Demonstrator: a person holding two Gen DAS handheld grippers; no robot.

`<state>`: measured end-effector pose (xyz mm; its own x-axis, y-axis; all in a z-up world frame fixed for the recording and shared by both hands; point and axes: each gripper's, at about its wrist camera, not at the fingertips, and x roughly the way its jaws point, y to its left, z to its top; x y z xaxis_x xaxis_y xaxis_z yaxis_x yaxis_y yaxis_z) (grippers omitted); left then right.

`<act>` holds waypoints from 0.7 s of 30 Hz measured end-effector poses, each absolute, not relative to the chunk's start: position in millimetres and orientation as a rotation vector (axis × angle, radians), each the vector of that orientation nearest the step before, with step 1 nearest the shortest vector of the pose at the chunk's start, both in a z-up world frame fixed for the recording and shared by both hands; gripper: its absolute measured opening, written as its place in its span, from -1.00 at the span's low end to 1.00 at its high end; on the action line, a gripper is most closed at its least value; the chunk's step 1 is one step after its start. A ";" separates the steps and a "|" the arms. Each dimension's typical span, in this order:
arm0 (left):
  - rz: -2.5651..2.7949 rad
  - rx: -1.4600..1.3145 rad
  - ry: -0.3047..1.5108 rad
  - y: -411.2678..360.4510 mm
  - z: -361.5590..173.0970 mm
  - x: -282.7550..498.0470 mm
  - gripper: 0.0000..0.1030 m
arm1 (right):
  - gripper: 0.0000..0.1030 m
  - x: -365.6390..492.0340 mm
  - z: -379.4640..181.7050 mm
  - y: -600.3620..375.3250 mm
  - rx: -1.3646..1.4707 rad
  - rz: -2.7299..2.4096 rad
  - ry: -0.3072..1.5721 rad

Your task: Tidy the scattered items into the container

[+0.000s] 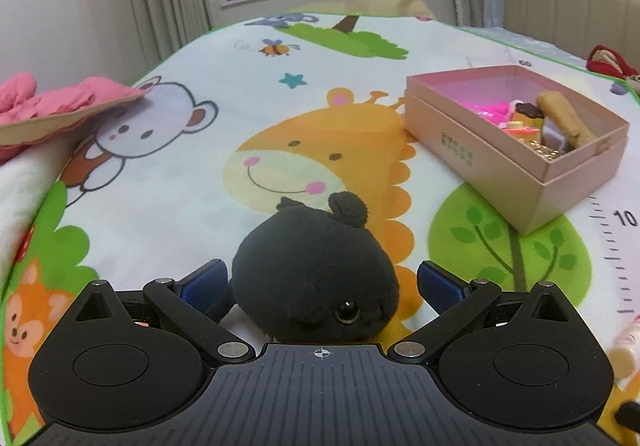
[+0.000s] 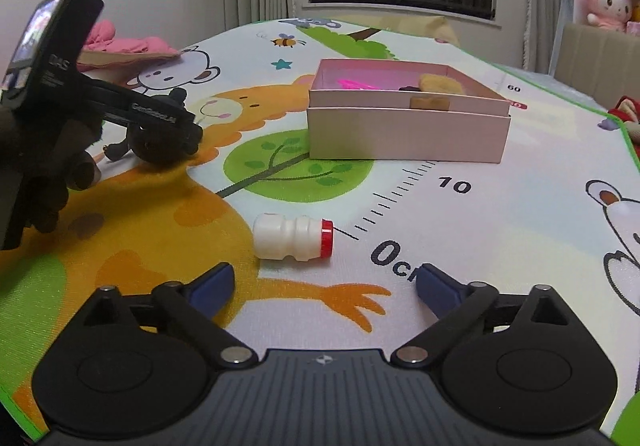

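A black plush toy (image 1: pixel 316 278) lies on the cartoon play mat between the fingers of my left gripper (image 1: pixel 322 286), which is open around it; the blue pads stand apart from its sides. The pink box (image 1: pixel 516 150) sits to the right and farther away, holding several small toys. In the right wrist view my right gripper (image 2: pixel 324 286) is open and empty, just behind a small white bottle with a red cap (image 2: pixel 294 238) lying on its side. The pink box (image 2: pixel 408 130) is beyond it. The left gripper (image 2: pixel 160 126) and black plush show at the left.
A pink cushion (image 1: pixel 60 106) lies at the mat's left edge. A red item (image 1: pixel 608 62) lies at the far right. Plush toys (image 2: pixel 604 2) sit on a shelf behind. The mat's green border (image 2: pixel 628 138) marks its edge.
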<state>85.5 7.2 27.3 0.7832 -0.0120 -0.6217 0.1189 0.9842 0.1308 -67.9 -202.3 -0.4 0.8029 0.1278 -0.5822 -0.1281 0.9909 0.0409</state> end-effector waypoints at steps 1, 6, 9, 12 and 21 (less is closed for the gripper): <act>-0.067 0.155 0.673 8.5 26.1 87.4 0.99 | 1.00 -66.4 -1.4 -204.1 0.013 0.144 0.629; -0.048 0.145 0.668 13.2 24.7 91.0 0.58 | 1.00 -66.9 -3.9 -203.2 0.015 0.145 0.624; -0.068 0.175 0.661 12.5 27.5 87.8 0.55 | 1.00 -66.9 -4.2 -202.5 0.013 0.143 0.623; -0.111 0.217 0.636 8.2 33.6 72.9 0.54 | 1.00 -67.1 -4.4 -201.7 0.008 0.141 0.623; -0.465 0.445 0.561 -29.5 46.7 -20.6 0.56 | 1.00 -66.6 -4.2 -197.9 -0.017 0.129 0.637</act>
